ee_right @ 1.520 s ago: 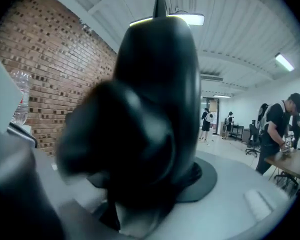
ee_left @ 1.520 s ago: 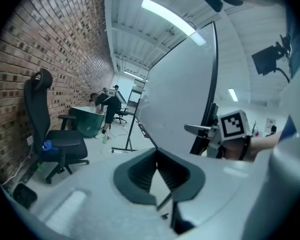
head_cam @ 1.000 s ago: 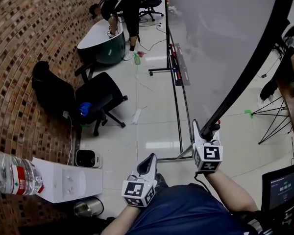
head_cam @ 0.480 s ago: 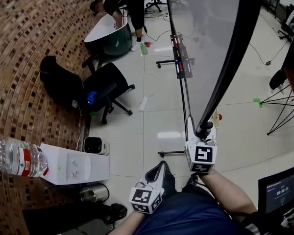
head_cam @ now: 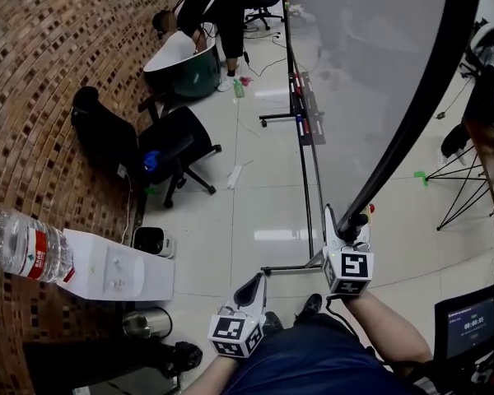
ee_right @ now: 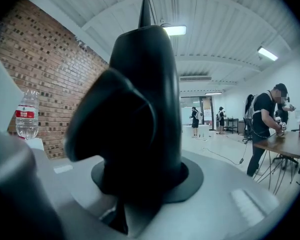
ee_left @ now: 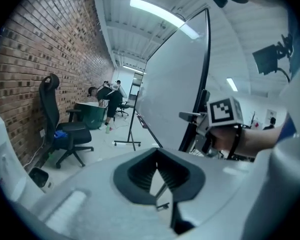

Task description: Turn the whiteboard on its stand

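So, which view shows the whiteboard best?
The left gripper view: most of the whiteboard shows, with its stand. The head view cuts off its top; the right gripper view shows only its dark corner, close up.

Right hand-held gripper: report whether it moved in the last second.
Cannot tell: the head view shifted. Against the stand's foot, the right hand-held gripper, shut on the whiteboard, sits just right of it, as before.

- A brick wall (head_cam: 41,97) runs along my left side.
- A water bottle (head_cam: 25,245) with a red label stands on a white box (head_cam: 123,278) by that wall.
- A steel pot (head_cam: 144,323) sits just beside the box.
- A black office chair (head_cam: 177,151) stands on the tiled floor (head_cam: 263,196).
- Farther off, a person (head_cam: 218,11) bends over a green tub (head_cam: 181,64).
- A lit screen (head_cam: 471,327) is low on my right.
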{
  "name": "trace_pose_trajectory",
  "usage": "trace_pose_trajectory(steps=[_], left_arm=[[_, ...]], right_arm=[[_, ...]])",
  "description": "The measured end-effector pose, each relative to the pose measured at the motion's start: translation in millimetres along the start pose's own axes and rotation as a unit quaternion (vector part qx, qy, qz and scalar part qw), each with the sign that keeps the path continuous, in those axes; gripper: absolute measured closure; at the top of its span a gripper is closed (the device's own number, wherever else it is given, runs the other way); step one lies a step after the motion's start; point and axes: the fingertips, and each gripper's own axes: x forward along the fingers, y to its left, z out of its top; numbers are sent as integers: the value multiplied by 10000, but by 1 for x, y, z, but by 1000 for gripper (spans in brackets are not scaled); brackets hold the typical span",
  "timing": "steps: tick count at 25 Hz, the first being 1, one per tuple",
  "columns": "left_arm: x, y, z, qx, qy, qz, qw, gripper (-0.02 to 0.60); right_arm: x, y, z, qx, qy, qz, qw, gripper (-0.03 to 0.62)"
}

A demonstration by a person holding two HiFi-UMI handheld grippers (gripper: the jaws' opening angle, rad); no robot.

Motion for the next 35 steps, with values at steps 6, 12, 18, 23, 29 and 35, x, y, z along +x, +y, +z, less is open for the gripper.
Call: trace_pose_trajectory(steps=[6, 12, 18, 23, 29, 35], left_arm=[[-16, -15, -12, -393, -283, -373, 9981, 575], [-43, -4, -37, -545, -218, -366, 9976, 575], [-73, -3, -8, -109, -470, -40, 9988, 575], [-88, -30, -26, -69, -374, 239, 9990, 575], [-139, -35, -74, -214, 40, 732, 9971, 575], [-147, -52, -82, -409, -122, 386, 9983, 575]], right_arm=[[-39, -31, 4, 128, -78, -137, 9998, 474], [-66, -27, 1, 103, -68, -268, 9996, 487], [-97, -29, -12, 74, -42, -326, 9994, 490], [-116, -26, -8, 15, -116, -242, 9996, 490], [-153, -31, -7, 21, -179, -223, 9996, 493], [-186, -43, -15, 52, -102, -194, 9997, 490]])
